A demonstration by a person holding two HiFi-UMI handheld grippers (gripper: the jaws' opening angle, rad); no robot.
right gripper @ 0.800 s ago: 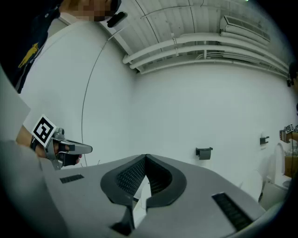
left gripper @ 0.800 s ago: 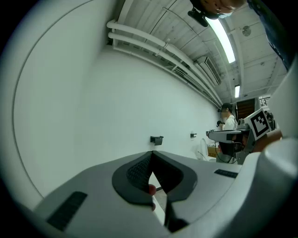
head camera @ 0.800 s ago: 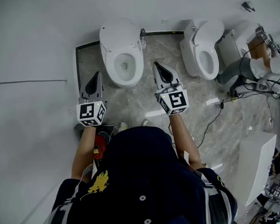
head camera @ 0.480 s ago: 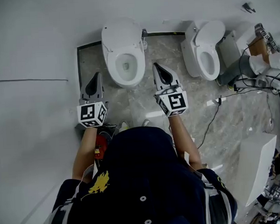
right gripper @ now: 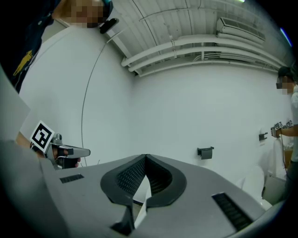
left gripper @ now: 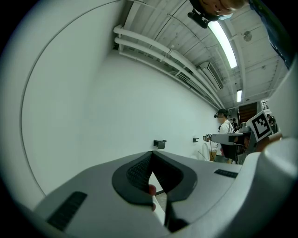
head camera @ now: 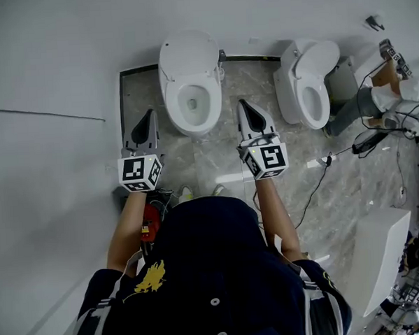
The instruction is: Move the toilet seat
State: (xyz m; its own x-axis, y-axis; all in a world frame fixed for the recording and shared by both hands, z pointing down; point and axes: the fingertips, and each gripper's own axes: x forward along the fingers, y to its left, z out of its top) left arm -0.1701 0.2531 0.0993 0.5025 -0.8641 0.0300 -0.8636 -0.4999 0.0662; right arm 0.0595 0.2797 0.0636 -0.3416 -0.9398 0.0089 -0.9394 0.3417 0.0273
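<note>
In the head view, the toilet seat ringed the open bowl of the toilet at upper centre. The left gripper and right gripper flanked it without touching, and a second toilet sat at upper right. The left gripper view showed that gripper's jaws pressed together on nothing at lower centre, with a wall bracket and a standing person at right. The right gripper view likewise showed jaws together and empty, with another wall bracket right of centre and the other gripper at left.
</note>
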